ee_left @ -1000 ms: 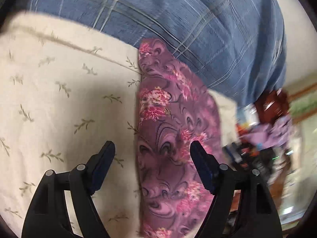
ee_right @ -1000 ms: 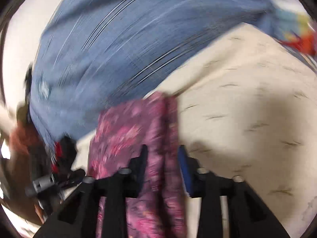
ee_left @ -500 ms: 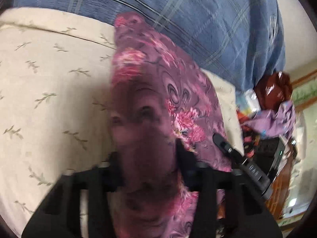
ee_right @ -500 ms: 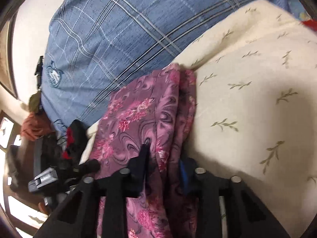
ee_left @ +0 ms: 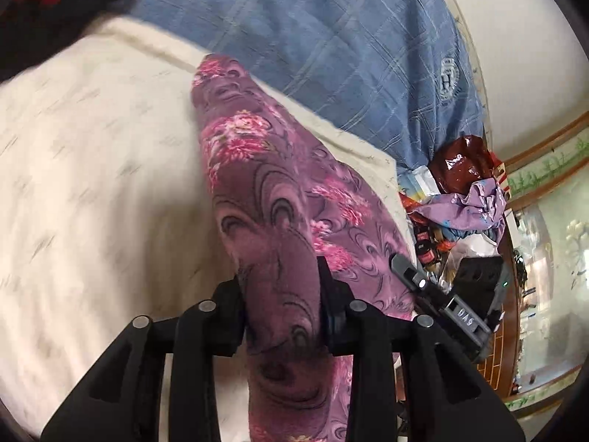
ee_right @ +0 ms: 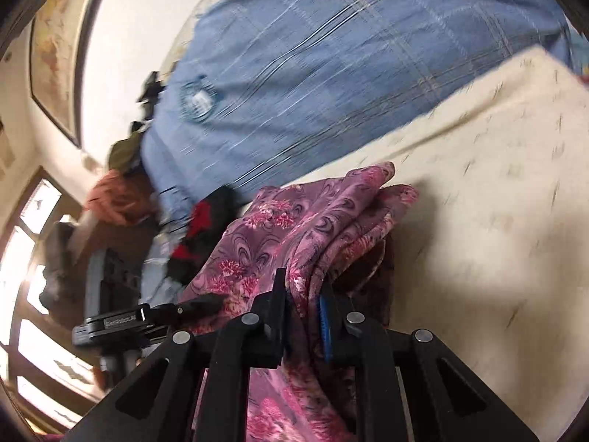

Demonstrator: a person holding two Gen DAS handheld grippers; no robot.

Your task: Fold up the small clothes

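A purple cloth with pink flowers (ee_left: 257,169) lies in a long folded strip on a cream sheet with a leaf print (ee_left: 92,184). My left gripper (ee_left: 281,283) is shut on one end of the cloth. My right gripper (ee_right: 303,294) is shut on the other end, where the cloth (ee_right: 294,228) bunches in several layers and lifts off the sheet (ee_right: 497,184). The right gripper's tip (ee_left: 416,276) shows in the left wrist view, just right of the cloth. The left gripper's tip (ee_right: 198,304) shows in the right wrist view.
A person in a blue checked shirt (ee_left: 349,44) stands behind the sheet's far edge. A heap of bags and clothes (ee_left: 464,199) lies to the right of the sheet. A dark red and black item (ee_right: 198,228) lies beyond the cloth in the right wrist view.
My left gripper was open over the cloth and has closed on it. My right gripper stays shut on the cloth and has raised its end. Both views have swung.
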